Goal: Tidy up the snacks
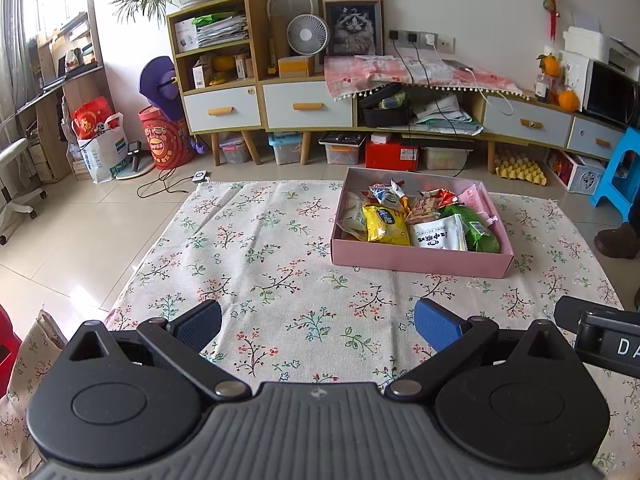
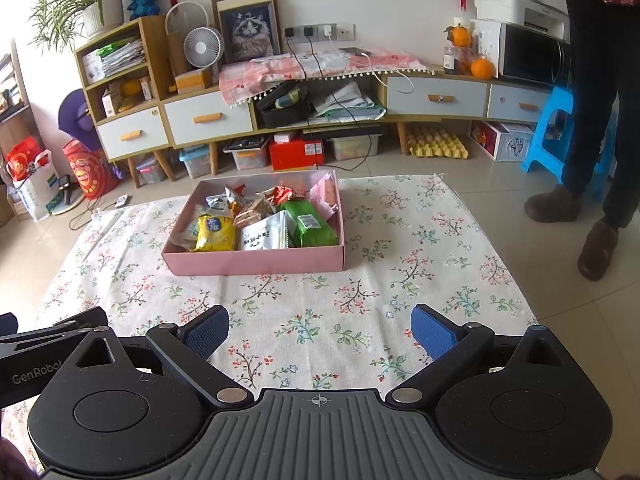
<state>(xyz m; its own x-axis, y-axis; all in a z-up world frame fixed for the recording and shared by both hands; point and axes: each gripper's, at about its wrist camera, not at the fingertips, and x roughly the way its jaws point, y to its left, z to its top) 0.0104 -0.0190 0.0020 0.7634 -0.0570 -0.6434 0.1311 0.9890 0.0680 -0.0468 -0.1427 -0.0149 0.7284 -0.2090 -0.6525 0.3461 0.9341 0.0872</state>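
Note:
A pink cardboard box [image 1: 420,258] sits on a floral cloth [image 1: 256,264] on the floor, ahead and to the right in the left wrist view. It holds several snack packets: a yellow bag [image 1: 385,225], a white packet [image 1: 438,234] and a green bag [image 1: 476,226]. My left gripper [image 1: 318,322] is open and empty, well short of the box. In the right wrist view the box [image 2: 256,260] lies ahead left, with the yellow bag [image 2: 216,234], white packet [image 2: 264,236] and green bag [image 2: 310,224]. My right gripper [image 2: 320,326] is open and empty over the cloth [image 2: 400,280].
A low cabinet with drawers [image 1: 308,104] and storage bins runs along the back wall. A person's legs in slippers [image 2: 592,200] stand at the right by a blue stool [image 2: 548,136]. Bags [image 1: 100,148] and a cable lie at the left on the tiled floor.

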